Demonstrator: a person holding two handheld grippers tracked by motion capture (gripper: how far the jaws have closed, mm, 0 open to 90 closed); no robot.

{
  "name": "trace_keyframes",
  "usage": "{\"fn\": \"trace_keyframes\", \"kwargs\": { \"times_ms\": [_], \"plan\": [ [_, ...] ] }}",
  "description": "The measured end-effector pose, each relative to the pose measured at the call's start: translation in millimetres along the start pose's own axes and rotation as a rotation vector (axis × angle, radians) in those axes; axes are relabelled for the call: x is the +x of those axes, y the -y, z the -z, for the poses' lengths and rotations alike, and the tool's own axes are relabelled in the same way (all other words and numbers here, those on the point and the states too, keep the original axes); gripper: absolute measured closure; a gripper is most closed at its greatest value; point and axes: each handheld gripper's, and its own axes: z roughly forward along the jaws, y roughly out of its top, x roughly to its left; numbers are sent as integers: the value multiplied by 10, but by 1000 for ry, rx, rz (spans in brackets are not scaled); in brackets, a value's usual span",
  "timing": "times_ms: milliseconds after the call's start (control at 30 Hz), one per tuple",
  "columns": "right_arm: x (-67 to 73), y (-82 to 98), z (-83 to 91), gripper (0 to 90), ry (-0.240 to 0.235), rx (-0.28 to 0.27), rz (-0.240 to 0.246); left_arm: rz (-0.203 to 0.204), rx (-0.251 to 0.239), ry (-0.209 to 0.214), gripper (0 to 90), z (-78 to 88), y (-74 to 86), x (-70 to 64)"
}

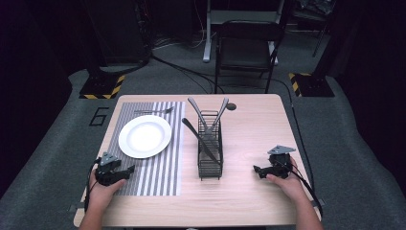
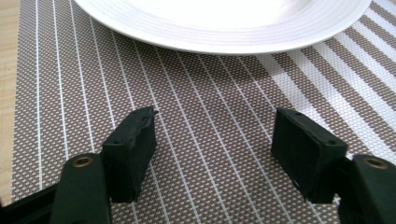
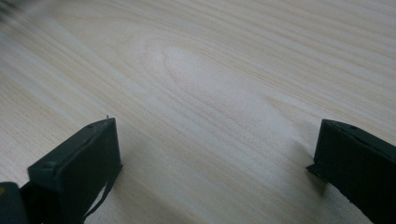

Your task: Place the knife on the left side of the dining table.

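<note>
Round white plate (image 2: 224, 28) (ridged rim) on striped placemat (image 2: 196, 140); left gripper (image 2: 212, 140) and right gripper (image 3: 215, 163) fingers spread, empty.

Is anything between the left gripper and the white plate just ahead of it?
Nothing visible. The left gripper stands open over the striped placemat, and bare mat runs from its jaws up to the plate. The cutlery basket stands off to the side.
</note>
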Motion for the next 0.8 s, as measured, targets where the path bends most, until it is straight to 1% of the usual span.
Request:
{"fn": "trace_keyframes", "kwargs": {
  "times_ms": [33,67,100,133,167,233,300,333,367,400,467,533,567,633,767,800],
  "plan": [
    [0,0,0,0,0,0,0,12,7,4,345,19,-10,1],
    [0,0,0,0,0,0,0,31,4,9,349,41,-21,-1],
    [0,0,0,0,0,0,0,31,4,9,364,41,-21,-1],
    [0,0,0,0,0,0,0,41,-11,17,364,85,-41,-6],
    [0,0,0,0,-1,0,0,41,-16,22,393,118,-60,-12],
    [0,0,0,0,0,0,0,44,-15,26,417,183,-102,-32],
    [0,0,0,0,0,0,0,49,-31,30,434,246,-145,-68],
    [0,0,0,0,0,0,0,45,-26,31,447,267,-161,-78],
    [1,0,0,0,0,0,0,52,-22,30,455,293,-180,-103],
    [0,0,0,0,0,0,0,47,-25,35,464,313,-199,-123],
    [0,0,0,0,0,0,0,48,-27,44,468,345,-241,-170],
    [1,0,0,0,0,0,0,54,-40,46,477,362,-276,-213],
    [0,0,0,0,0,1,0,58,-32,55,483,381,-294,-227],
    [0,0,0,0,0,0,0,77,-31,65,505,394,-323,-265],
    [1,0,0,0,0,0,0,88,-23,83,529,442,-417,-341],
    [0,0,0,0,0,0,0,88,-23,83,535,442,-417,-341]
  ]
}}
